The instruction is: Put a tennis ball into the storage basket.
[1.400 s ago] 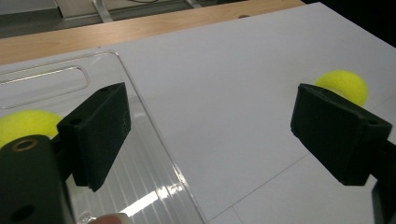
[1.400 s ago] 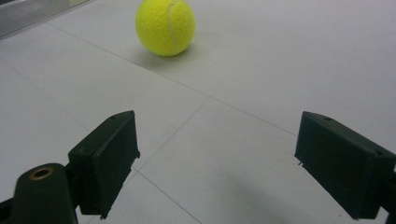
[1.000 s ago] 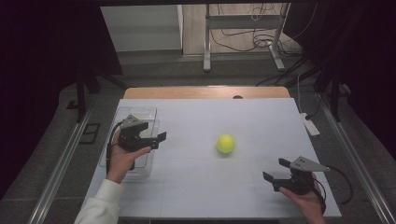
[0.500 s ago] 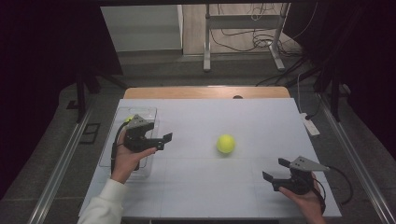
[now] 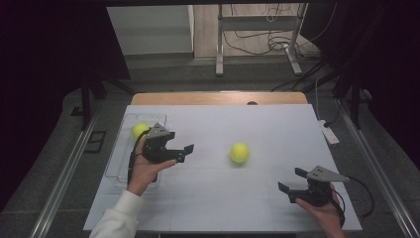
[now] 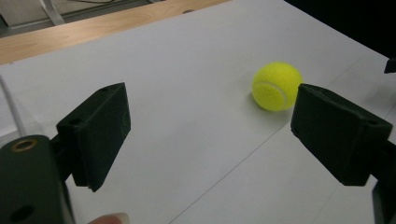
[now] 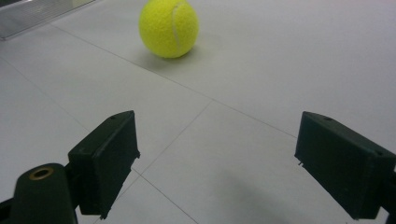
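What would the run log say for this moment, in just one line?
left tool: open, empty, facing loose ball | right tool: open, empty | second ball: in clear tray

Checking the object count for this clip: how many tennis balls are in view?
2. One tennis ball lies loose on the white table, near its middle. The other ball sits in the clear tray at the table's left, partly behind the left gripper.

You have one yellow tennis ball (image 5: 239, 152) resting loose on the white table (image 5: 223, 198), near its middle; its pale seam shows; from your left gripper (image 5: 182, 152) it lies at three o'clock, apart.
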